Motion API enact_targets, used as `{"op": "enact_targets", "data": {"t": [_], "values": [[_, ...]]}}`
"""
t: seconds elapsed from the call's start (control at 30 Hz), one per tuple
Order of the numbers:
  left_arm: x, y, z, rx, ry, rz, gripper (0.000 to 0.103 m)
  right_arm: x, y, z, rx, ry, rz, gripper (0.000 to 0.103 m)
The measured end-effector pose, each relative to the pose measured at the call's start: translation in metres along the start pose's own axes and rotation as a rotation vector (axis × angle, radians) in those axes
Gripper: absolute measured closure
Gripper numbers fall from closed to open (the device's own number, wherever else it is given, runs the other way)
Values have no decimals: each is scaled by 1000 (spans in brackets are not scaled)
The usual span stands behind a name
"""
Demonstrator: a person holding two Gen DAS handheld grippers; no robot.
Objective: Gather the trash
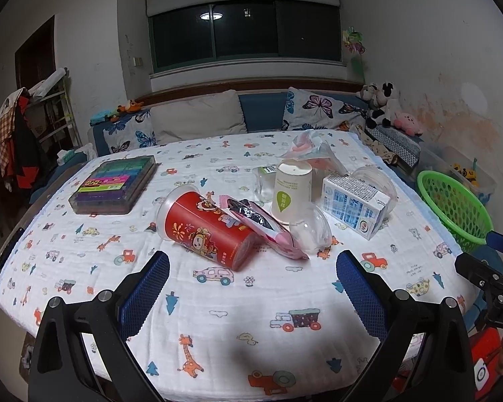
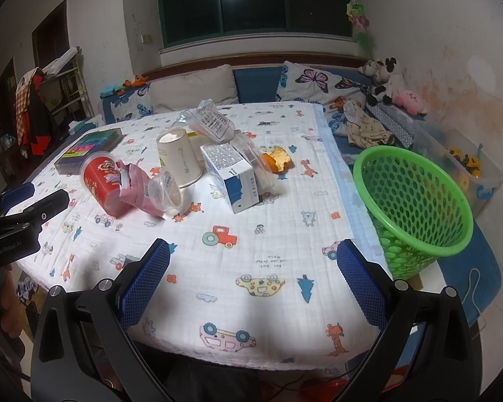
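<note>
Trash lies in a cluster on the cartoon-print tablecloth (image 1: 251, 318). A red printed cup (image 1: 208, 231) lies on its side, with a pink wrapper (image 1: 265, 227) and a clear plastic cup (image 1: 310, 231) against it. Behind stand an upturned paper cup (image 1: 290, 191), a blue-white milk carton (image 1: 353, 206) and a crumpled plastic bag (image 1: 310, 147). The right wrist view shows the red cup (image 2: 102, 182), the carton (image 2: 231, 176), orange peel (image 2: 278, 159) and the green mesh basket (image 2: 415, 207) off the table's right edge. My left gripper (image 1: 253, 268) and right gripper (image 2: 253, 258) are open and empty above the near cloth.
A clear box of coloured items (image 1: 115, 181) sits at the table's left. A blue sofa with butterfly pillows (image 1: 318, 109) and plush toys (image 1: 384, 107) runs behind the table. A clear bin of toys (image 2: 466, 167) stands beyond the basket.
</note>
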State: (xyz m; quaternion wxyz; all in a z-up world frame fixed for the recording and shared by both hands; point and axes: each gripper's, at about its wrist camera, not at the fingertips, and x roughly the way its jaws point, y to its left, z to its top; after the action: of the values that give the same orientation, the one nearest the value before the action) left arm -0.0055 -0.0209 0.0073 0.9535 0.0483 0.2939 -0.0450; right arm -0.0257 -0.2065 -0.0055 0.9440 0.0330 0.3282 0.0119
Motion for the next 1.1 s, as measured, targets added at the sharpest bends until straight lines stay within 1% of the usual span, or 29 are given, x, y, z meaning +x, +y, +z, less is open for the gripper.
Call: {"op": "enact_targets", "data": {"t": [0.3, 0.83, 1.1], "values": [[1, 0, -1, -1, 3, 0, 6, 8, -2, 2, 1, 12, 9, 4], [26, 3, 7, 3, 43, -3, 6, 29, -4, 10, -10, 42, 22, 5], [38, 8, 11, 1, 66, 1, 6, 40, 0, 21, -33, 49, 43, 5]]}}
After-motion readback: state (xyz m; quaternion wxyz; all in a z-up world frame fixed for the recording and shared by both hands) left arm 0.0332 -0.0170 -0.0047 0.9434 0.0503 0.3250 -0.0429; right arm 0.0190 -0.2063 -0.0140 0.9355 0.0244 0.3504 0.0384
